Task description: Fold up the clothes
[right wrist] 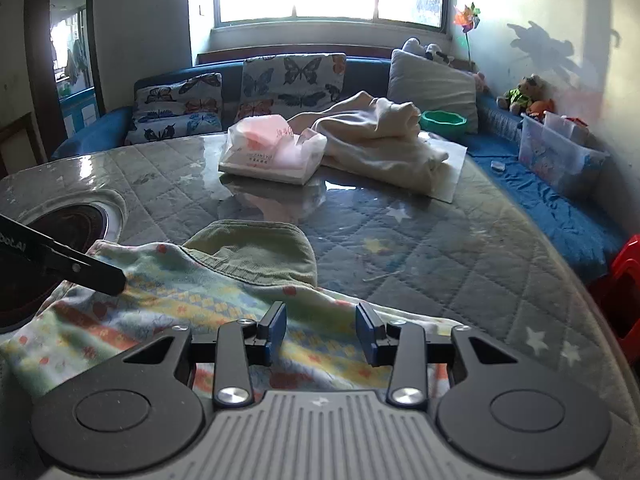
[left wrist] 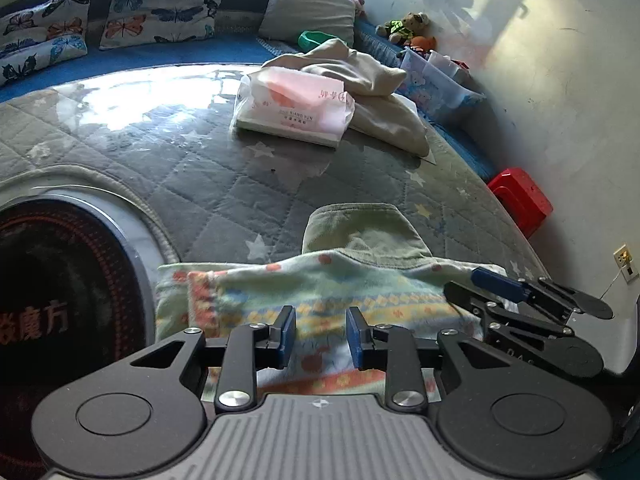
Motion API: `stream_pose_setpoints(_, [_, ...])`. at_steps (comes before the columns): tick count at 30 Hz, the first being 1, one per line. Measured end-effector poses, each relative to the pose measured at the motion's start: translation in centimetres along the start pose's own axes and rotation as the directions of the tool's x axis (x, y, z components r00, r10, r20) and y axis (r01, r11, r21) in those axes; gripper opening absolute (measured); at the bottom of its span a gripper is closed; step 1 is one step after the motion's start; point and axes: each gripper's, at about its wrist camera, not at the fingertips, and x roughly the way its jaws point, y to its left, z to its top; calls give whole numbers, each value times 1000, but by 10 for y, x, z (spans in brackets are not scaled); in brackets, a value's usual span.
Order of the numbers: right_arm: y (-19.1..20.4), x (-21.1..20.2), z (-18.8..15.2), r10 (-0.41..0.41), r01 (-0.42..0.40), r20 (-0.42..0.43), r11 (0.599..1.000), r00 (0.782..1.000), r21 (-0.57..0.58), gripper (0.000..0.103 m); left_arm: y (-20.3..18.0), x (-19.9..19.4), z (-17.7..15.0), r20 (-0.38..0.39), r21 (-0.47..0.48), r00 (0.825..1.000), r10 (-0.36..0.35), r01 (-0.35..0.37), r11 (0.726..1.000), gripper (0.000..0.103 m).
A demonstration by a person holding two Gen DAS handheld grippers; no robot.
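Note:
A pale green patterned garment (left wrist: pixel 288 300) with orange and yellow bands lies on the quilted table, an olive green hood (left wrist: pixel 360 236) sticking out at its far side. It also shows in the right wrist view (right wrist: pixel 192 300), with the hood (right wrist: pixel 256 248) beyond. My left gripper (left wrist: pixel 321 334) is open just above the garment's near part. My right gripper (right wrist: pixel 326 330) is open above the garment's right part; it shows at the right in the left wrist view (left wrist: pixel 500 292). A cream garment (right wrist: pixel 384 140) lies crumpled at the table's far side.
A tissue pack (right wrist: pixel 272 152) sits mid-table by the cream garment. A round black heater recess (left wrist: pixel 60 300) lies at the left. A blue bench with butterfly cushions (right wrist: pixel 292 80) surrounds the table; a plastic box (right wrist: pixel 556 156) and a red stool (left wrist: pixel 520 200) are at the right.

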Motion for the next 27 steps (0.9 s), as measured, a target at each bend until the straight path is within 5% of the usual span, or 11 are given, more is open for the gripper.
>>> stream_pose_setpoints(13, [4,3,2,22,-22,6,1000,1000,-8,36,1,9,7,2,-10,1000,11,-11,1000,29])
stream_pose_setpoints(27, [46,-41,-31,111,-111,-9,988,994,-103,38,-23,-22,-33,34,138,999,22,-26,990,32])
